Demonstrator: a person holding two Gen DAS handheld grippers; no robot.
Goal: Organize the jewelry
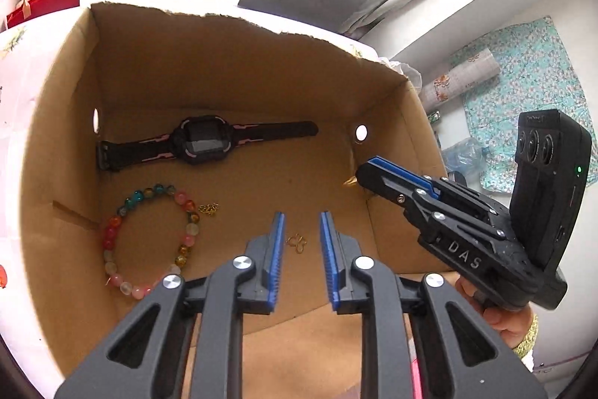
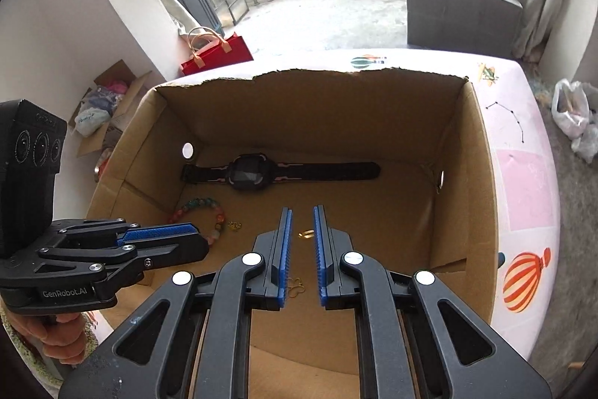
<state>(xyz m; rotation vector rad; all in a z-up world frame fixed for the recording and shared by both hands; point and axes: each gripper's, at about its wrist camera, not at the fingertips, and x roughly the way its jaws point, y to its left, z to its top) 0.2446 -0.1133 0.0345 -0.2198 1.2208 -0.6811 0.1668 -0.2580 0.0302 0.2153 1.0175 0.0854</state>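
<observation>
left gripper (image 1: pixel 301 215) jaws slightly apart, empty; thin gold wire clover-shaped earring (image 1: pixel 297 243) lies on the cardboard box (image 1: pixel 239 43) floor, lower centre, between the tips. right gripper (image 2: pixel 301 210) nearly closed, empty, near small gold ring (image 2: pixel 305 233).

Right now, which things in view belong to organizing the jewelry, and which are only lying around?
Belongs to the job:
- cardboard box
- watch
- bead bracelet
- gold chain piece
- gold clasp
- gold ring

Lying about:
- red gift bag
- grey cabinet
- white plastic bag
</observation>
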